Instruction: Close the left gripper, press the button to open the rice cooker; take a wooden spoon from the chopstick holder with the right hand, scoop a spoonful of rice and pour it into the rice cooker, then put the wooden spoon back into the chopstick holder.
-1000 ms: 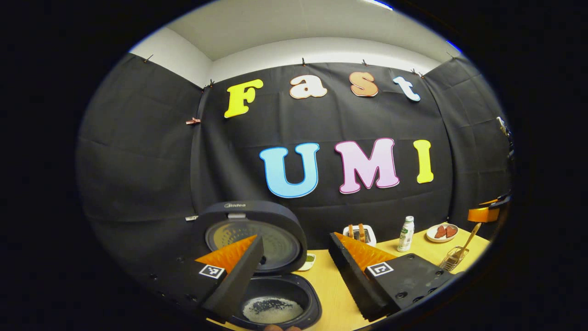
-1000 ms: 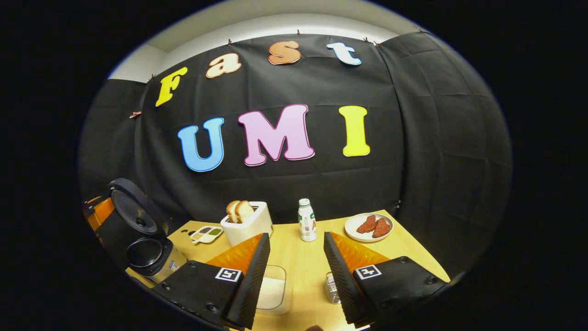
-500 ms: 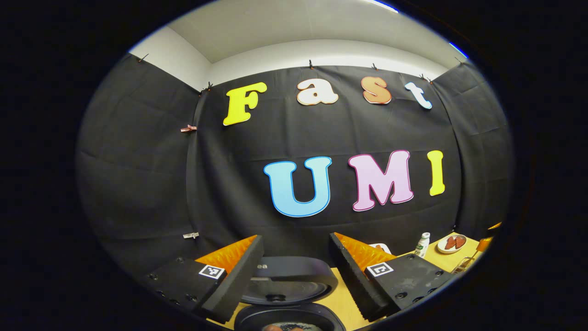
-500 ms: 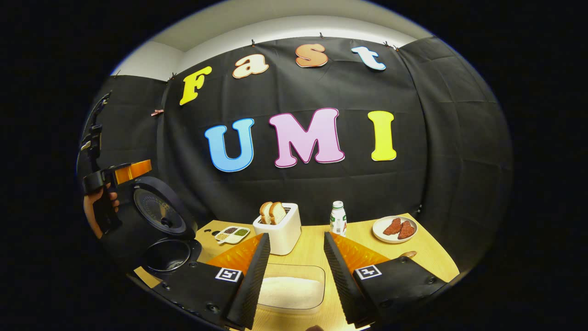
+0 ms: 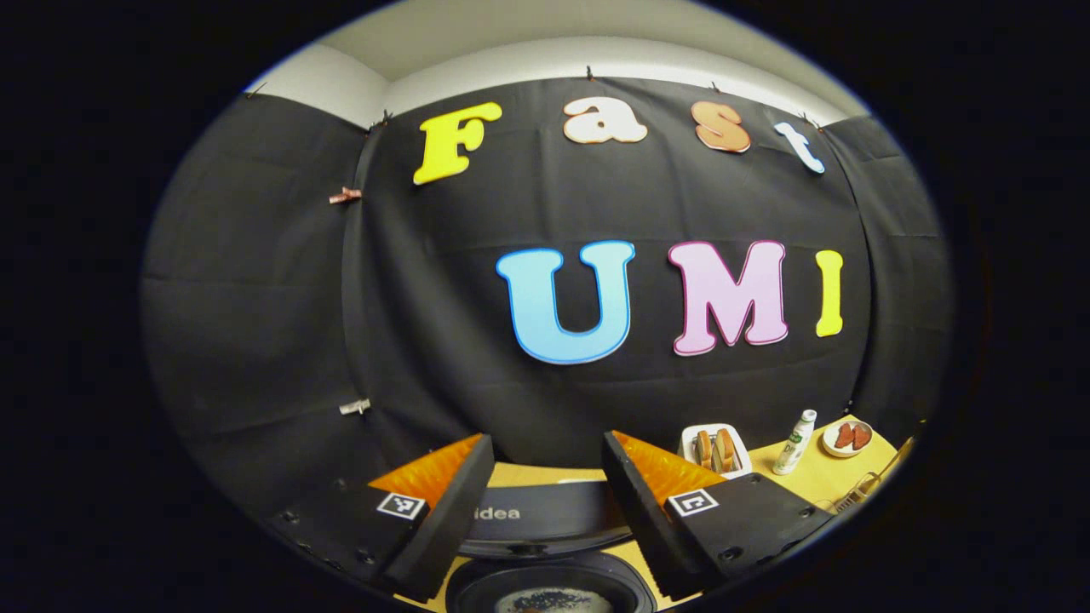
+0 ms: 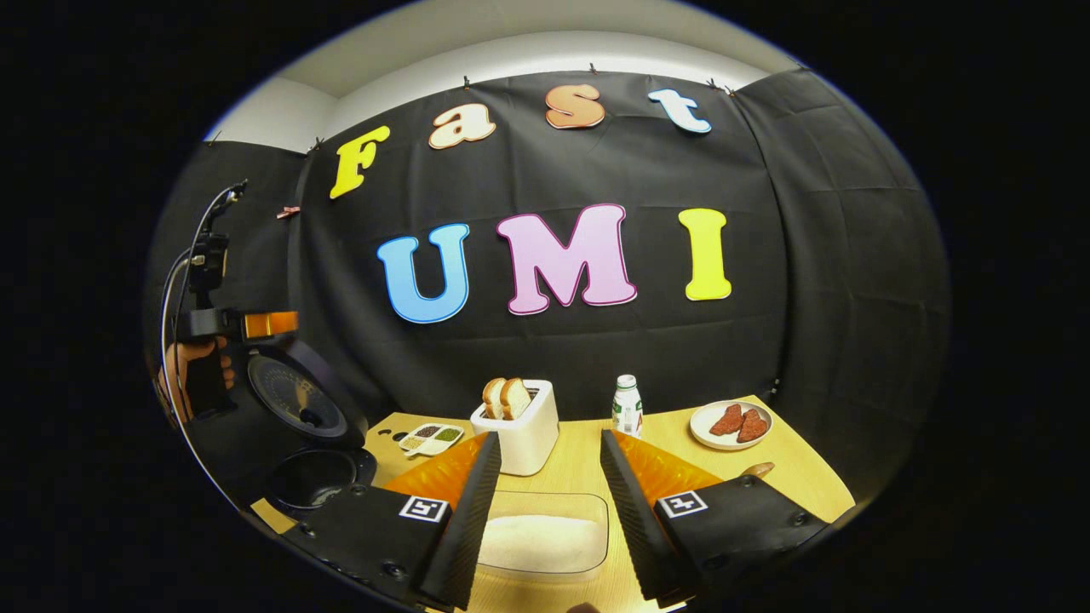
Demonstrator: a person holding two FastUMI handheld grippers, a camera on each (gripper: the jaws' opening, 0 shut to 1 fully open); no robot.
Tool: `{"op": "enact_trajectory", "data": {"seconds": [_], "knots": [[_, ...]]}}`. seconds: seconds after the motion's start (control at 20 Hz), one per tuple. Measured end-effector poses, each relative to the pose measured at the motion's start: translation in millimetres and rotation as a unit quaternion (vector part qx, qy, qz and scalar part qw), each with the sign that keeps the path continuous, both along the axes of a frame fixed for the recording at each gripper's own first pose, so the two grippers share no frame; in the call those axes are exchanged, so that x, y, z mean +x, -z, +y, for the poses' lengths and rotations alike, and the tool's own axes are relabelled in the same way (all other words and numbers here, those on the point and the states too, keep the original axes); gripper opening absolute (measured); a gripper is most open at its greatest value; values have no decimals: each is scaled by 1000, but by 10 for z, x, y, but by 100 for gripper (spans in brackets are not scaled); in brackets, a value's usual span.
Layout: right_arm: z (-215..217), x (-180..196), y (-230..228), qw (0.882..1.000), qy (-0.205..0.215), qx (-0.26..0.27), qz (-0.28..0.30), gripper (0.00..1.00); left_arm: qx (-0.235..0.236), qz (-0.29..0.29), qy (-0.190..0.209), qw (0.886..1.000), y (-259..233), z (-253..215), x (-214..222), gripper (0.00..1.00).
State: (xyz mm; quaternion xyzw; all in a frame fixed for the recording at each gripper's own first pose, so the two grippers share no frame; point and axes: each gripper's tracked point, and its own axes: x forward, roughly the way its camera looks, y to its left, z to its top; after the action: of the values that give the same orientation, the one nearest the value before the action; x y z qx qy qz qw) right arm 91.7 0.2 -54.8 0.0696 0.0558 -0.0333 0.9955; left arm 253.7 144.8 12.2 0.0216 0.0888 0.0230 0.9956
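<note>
Right gripper view: right tool (image 6: 545, 477) wide open, empty, over rice container (image 6: 542, 543). Left tool (image 5: 545, 481) likewise open, empty, above open rice cooker (image 5: 549, 545).

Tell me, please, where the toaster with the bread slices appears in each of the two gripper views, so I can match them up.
Left gripper view: the toaster sits small at lower right, just beyond the left gripper's right finger.
Right gripper view: it stands at lower centre, on the table just beyond the right gripper, above the clear container of rice.
Shared landmark: the small bottle to the toaster's right, with the plate farther right.
</note>
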Motion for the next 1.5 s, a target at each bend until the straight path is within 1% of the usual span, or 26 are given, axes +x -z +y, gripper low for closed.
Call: {"op": "enact_trajectory", "data": {"seconds": [0.05, 0.1, 0.15, 0.25, 0.35, 0.4, 0.65, 0.7, 0.8, 0.85, 0.9, 1.1, 1.2, 1.3, 1.35, 1.45, 1.5], "knots": [[-6, -3, -14, 1000, 0, -1, -1, 74, -8, -9, 4, 1000, -64, -8, -2, 88], [-9, 4, -27, 1000, 0, -2, -3, 74, -14, -4, 2, 1000, -13, 5, -33, 82], [-14, 9, -35, 1000, 0, -1, -4, 74, -15, -5, 3, 1000, 4, 9, -56, 81], [-23, 1, -44, 1000, 0, -2, -4, 74, -11, 0, 3, 1000, 48, -9, -120, 80], [-14, -9, -64, 1000, -1, -1, -6, 74, -3, 2, 3, 1000, 75, -33, -229, 82], [-16, 2, -70, 1000, -2, -2, -6, 74, -3, 3, 3, 1000, 98, -46, -295, 81], [13, -20, -80, 1000, -9, -2, -7, 74, -14, 14, 1, 1000, 268, -119, -721, 81], [13, -25, -75, 1000, -10, -2, -7, 74, -14, 16, -1, 1000, 330, -137, -830, 82], [44, -38, -61, 1000, -15, -2, -6, 74, -12, 22, -9, 1000, 496, -155, -1069, 81], [57, -44, -60, 1000, -18, -2, -5, 74, -17, 29, -12, 999, 606, -175, -1199, 80], [57, -53, -57, 1000, -20, -2, -5, 74, -24, 36, -15, 999, 731, -183, -1332, 77], [96, -78, -28, 1000, -30, -2, -4, 74, -51, 79, -31, 995, 1254, -246, -1723, 76], [116, -83, -3, 999, -35, -2, 0, 74, -46, 85, -39, 995, 1458, -276, -1875, 77], [128, -93, 30, 999, -38, -2, 3, 74, -15, 61, -43, 997, 1506, -274, -1938, 79], [140, -93, 49, 999, -39, -1, 5, 74, -4, 49, -57, 997, 1499, -233, -1992, 81], [160, -97, 83, 999, -41, 3, 10, 74, -14, 20, -72, 997, 1502, -222, -2015, 91], [169, -104, 80, 999, -42, 5, 10, 75, -12, 22, -75, 997, 1549, -231, -2018, 96]]}}
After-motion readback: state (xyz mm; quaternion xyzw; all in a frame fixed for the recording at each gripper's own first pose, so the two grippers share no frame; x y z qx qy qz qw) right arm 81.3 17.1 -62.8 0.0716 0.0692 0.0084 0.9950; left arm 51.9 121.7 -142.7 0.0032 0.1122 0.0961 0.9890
